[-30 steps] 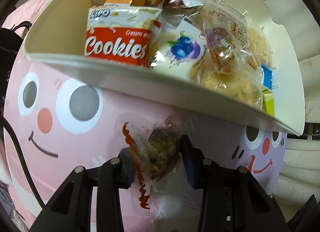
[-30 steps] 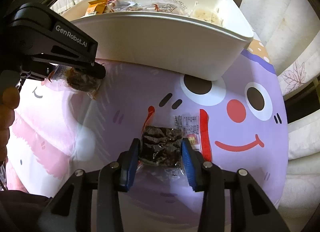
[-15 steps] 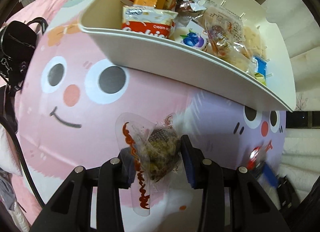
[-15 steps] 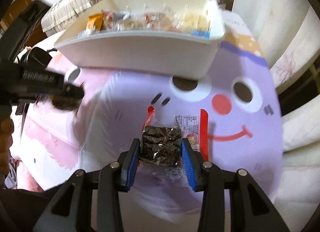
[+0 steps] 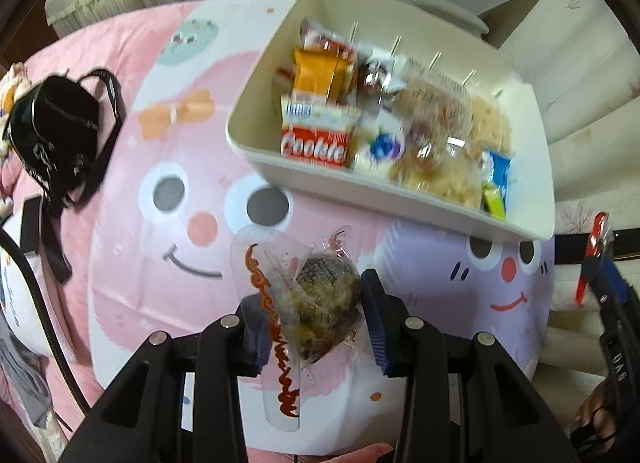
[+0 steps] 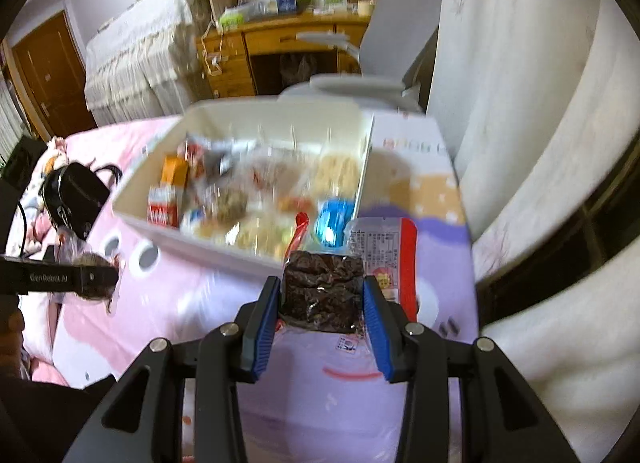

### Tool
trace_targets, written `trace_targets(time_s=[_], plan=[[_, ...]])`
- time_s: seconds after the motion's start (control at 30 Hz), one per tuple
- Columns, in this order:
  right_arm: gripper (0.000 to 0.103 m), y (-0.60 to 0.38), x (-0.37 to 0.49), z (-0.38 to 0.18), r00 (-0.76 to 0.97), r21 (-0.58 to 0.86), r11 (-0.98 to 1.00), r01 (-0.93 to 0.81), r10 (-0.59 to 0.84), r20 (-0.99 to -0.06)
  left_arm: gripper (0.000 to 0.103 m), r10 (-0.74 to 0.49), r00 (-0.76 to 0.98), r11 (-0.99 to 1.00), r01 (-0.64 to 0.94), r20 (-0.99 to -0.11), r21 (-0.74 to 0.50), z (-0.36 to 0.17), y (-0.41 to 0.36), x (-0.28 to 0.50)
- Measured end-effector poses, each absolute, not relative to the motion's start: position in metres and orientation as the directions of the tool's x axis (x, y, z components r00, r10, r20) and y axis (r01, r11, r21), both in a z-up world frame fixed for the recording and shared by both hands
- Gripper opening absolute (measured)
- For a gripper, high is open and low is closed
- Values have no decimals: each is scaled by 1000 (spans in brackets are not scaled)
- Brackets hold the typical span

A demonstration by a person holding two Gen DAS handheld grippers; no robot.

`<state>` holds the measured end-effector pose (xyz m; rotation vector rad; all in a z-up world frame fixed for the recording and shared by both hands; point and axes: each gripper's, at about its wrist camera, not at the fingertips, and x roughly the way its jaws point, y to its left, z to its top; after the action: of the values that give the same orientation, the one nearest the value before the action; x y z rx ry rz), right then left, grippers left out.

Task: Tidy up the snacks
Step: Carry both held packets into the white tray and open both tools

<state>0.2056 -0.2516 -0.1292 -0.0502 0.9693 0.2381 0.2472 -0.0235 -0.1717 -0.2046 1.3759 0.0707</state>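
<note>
A bedroom: a bed spread with a pink and lilac cartoon-face quilt (image 5: 168, 271), a wooden desk and a grey chair (image 6: 400, 47) beyond its far end. On the quilt sits a white bin (image 5: 312, 179), already well stocked with a red Cookies pack (image 5: 316, 143), an orange packet (image 5: 316, 75) and several clear-wrapped cakes (blurred in both views). A black bag (image 5: 56, 135) lies on the bed, well to the left of the bin.

The left tongs (image 5: 316, 323) are closed nearly as tight as they go on a clear-wrapped brown cake (image 5: 320, 299), held above the quilt just short of the bin's near wall. The right tongs (image 6: 320, 303) are clamped partway on a dark snack in a red-edged wrapper (image 6: 324, 291), held at the bin's near right corner.

Judging by this, both snacks are picked up and the carry to the bin is in hand. The next move calls for bringing each over the rim, finding a gap among the packets, and letting go low, one side at a time so the tongs do not collide.
</note>
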Motion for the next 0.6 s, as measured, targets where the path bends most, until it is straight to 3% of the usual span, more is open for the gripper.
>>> trace_targets(time_s=[0.6], plan=[[42, -236, 269, -67, 623, 134, 929, -345, 333, -707, 38, -134, 342, 991, 28, -930, -132, -85, -63, 341]])
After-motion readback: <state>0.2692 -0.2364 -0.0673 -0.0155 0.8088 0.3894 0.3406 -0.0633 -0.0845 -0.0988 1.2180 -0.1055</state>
